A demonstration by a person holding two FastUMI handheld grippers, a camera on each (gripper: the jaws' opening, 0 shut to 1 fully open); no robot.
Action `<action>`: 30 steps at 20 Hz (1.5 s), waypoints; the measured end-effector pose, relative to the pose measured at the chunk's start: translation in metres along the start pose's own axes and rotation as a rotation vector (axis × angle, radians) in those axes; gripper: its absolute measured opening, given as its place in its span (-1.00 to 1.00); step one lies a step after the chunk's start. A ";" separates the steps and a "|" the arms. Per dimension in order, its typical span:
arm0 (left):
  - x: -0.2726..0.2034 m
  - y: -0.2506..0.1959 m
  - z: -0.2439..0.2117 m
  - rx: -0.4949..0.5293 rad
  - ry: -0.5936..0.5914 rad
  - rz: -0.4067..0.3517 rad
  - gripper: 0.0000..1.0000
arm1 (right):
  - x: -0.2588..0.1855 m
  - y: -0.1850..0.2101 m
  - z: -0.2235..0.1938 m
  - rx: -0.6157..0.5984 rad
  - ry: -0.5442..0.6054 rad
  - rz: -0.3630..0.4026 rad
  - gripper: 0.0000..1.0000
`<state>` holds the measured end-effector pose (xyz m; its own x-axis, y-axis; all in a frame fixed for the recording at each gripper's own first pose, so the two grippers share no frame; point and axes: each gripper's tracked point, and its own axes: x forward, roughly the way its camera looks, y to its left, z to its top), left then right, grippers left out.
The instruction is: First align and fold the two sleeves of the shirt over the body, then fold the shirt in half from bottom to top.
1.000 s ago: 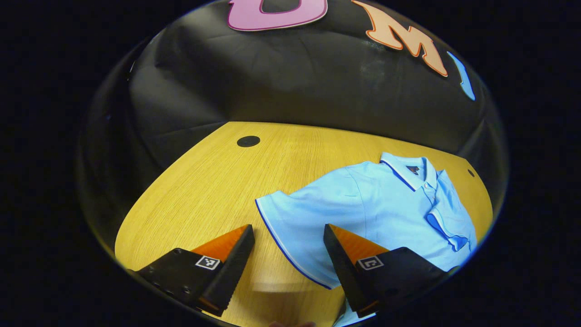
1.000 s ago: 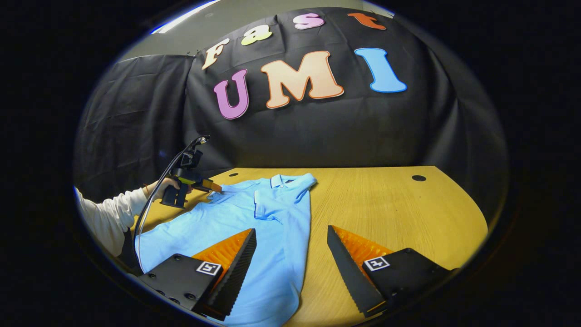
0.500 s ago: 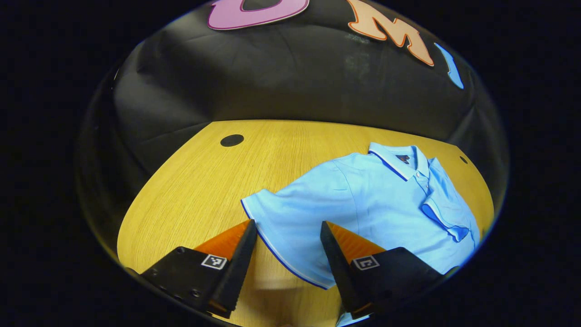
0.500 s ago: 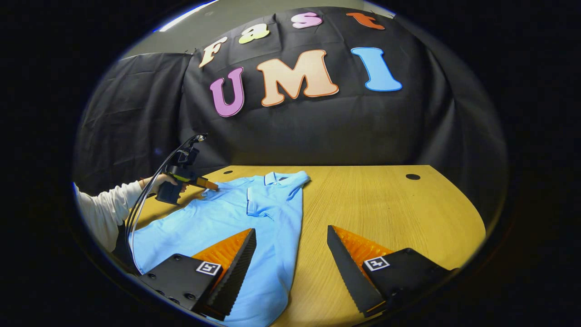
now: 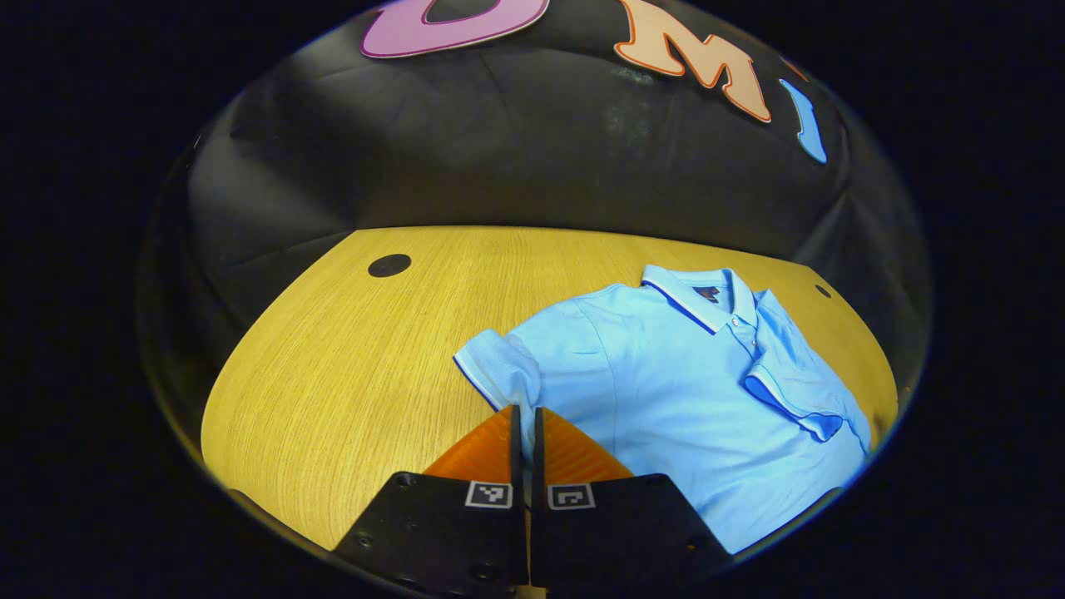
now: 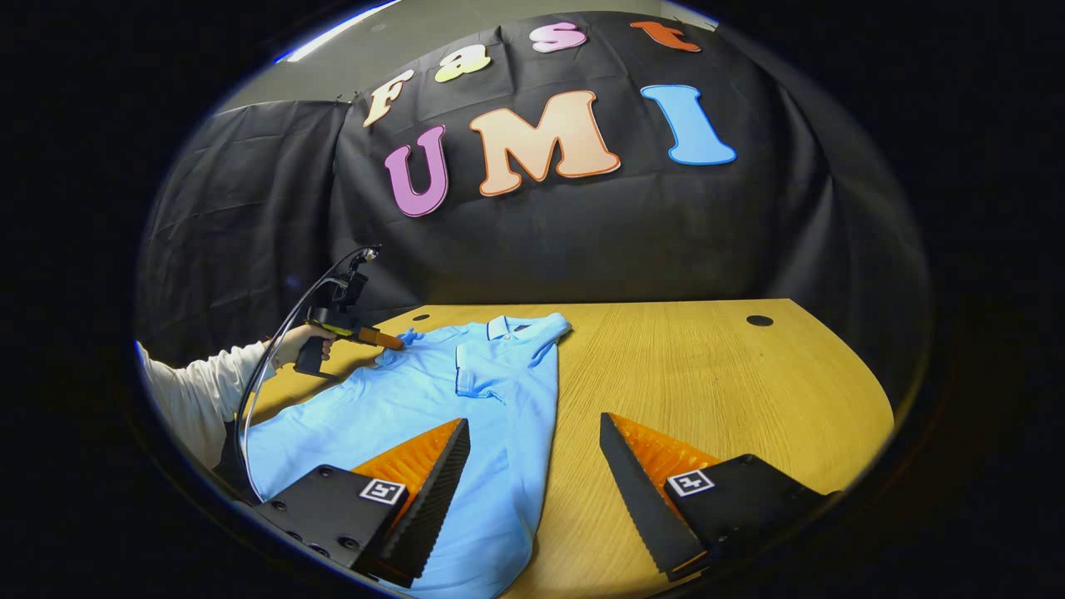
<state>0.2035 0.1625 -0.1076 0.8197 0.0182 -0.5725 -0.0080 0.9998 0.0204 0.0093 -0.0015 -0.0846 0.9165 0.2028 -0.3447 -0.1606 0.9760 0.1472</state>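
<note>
On the wooden table (image 5: 349, 349) the light blue shirt (image 5: 682, 391) lies face up, collar toward twelve o'clock in the right gripper view, its body spread flat. One sleeve is already done — the folded sleeve (image 5: 790, 387) lies across the chest, just beside the button placket, at about three o'clock in the left gripper view.

At six o'clock in that view the left gripper (image 5: 524, 412) has its fingers pressed together on the hem edge of the other sleeve (image 5: 499, 370), and the cloth bunches up between them; from the right gripper view the same pinch shows at nine o'clock, held by a hand in a white sleeve, though it is small there and the exact hold seems, rather than plainly is, on the cuff. The right gripper (image 6: 532, 437) hangs with its fingers spread wide over the shirt's side edge, touching nothing.

So I judge the task roughly a third along — this second sleeve has yet to be carried over the body, and the bottom-to-top fold is not begun.
</note>
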 end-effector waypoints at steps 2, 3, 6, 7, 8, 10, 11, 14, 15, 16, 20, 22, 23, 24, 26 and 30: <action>-0.002 -0.007 0.013 -0.016 -0.045 -0.014 -0.97 | -0.001 0.000 0.002 0.003 -0.007 -0.002 0.96; -0.006 -0.014 0.025 -0.025 -0.078 -0.032 -0.98 | -0.002 0.000 0.004 0.005 -0.008 0.000 0.96; -0.029 -0.056 0.049 -0.010 -0.124 -0.120 -0.98 | -0.001 0.003 0.002 0.008 -0.004 0.008 0.96; -0.036 -0.076 0.061 0.009 -0.150 -0.156 -0.97 | -0.001 0.004 0.001 0.007 -0.002 0.009 0.96; -0.044 -0.096 0.069 0.035 -0.172 -0.193 -0.97 | 0.000 0.005 0.002 0.005 0.000 0.010 0.96; -0.059 -0.141 0.081 0.106 -0.209 -0.267 -0.97 | -0.001 0.008 0.000 0.005 0.004 0.018 0.96; -0.064 -0.164 0.080 0.149 -0.213 -0.298 -0.98 | -0.001 0.009 0.000 0.005 0.007 0.022 0.96; -0.062 -0.215 0.069 0.295 -0.187 -0.345 -0.99 | 0.001 0.011 -0.003 -0.001 0.010 0.030 0.96; -0.059 -0.230 0.063 0.328 -0.174 -0.357 -0.98 | 0.001 0.012 -0.003 0.000 0.011 0.035 0.96; -0.057 -0.244 0.058 0.347 -0.159 -0.372 -0.98 | 0.001 0.013 -0.003 0.002 0.010 0.040 0.97; -0.039 -0.286 0.042 0.356 -0.125 -0.421 -0.97 | 0.002 0.013 -0.003 0.007 0.007 0.054 0.97; -0.032 -0.297 0.036 0.346 -0.110 -0.431 -0.96 | 0.004 0.014 -0.005 0.009 0.012 0.056 0.96; -0.033 -0.300 0.035 0.337 -0.102 -0.441 -0.89 | 0.004 0.013 -0.006 0.010 0.015 0.054 0.97; -0.036 -0.304 0.033 0.322 -0.097 -0.456 -0.85 | 0.005 0.014 -0.006 0.010 0.018 0.053 0.96; -0.042 -0.308 0.032 0.303 -0.101 -0.461 -0.79 | 0.005 0.014 -0.007 0.010 0.023 0.055 0.97; -0.067 -0.290 0.037 0.284 -0.143 -0.406 0.43 | 0.002 0.016 -0.007 0.002 0.026 0.062 0.96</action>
<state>0.1717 -0.1294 -0.0446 0.7947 -0.3921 -0.4634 0.4667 0.8828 0.0534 0.0057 0.0147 -0.0896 0.8950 0.2654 -0.3586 -0.2163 0.9612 0.1714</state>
